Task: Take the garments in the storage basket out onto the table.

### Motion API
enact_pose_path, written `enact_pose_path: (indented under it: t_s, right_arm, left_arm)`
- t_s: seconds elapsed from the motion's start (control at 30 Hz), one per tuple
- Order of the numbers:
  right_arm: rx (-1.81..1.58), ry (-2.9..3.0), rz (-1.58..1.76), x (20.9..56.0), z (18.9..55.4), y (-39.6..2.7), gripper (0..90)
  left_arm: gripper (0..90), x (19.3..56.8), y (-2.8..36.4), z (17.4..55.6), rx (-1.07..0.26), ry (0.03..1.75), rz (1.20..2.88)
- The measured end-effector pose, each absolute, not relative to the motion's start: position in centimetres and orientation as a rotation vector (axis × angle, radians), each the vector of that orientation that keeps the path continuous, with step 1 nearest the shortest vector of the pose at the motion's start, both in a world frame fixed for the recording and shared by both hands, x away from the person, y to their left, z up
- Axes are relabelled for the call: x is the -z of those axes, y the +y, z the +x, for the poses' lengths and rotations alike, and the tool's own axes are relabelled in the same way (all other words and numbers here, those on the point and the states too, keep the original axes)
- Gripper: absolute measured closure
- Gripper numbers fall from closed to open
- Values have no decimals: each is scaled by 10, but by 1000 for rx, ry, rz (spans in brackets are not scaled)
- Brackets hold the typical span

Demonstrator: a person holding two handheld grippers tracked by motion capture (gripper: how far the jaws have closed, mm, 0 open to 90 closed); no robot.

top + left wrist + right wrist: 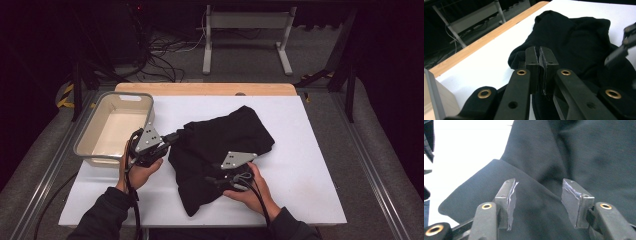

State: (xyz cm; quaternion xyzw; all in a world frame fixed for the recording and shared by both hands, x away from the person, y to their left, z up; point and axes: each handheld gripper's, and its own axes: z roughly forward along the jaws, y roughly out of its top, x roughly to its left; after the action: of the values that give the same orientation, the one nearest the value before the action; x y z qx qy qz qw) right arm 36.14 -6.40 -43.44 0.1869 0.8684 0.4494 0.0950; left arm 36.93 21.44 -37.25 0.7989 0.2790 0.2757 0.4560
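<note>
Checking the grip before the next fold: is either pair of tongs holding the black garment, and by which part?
The left tongs are shut on the black garment, pinching its left edge. The right tongs stand open over the cloth, gripping nothing.

Both forearms wear dark sleeves, and each hand carries a black gripper, the left gripper (172, 136) and the right gripper (212, 179), topped by a grey three-cornered plate, with brass-ringed rivets and trailing black cable.
</note>
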Motion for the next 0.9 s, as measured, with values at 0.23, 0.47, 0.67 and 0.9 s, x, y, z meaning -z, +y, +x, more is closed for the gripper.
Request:
enact_pose_path:
  t_s: [0.23,0.47,0.67,0.9]
  right_arm:
    - [-1200,2675,495,449,370,-42,528]
    - [-1157,2675,431,449,364,-44,860]
    - [-1215,2613,438,433,356,-64,900]
    - [-1299,2534,493,421,356,-80,773]
  left_arm:
    - [864,375,214,368,-679,682,1981]
    - [864,374,215,368,-690,682,1982]
    - [866,372,220,366,-699,688,1972]
    - [867,371,221,365,-698,691,1965]
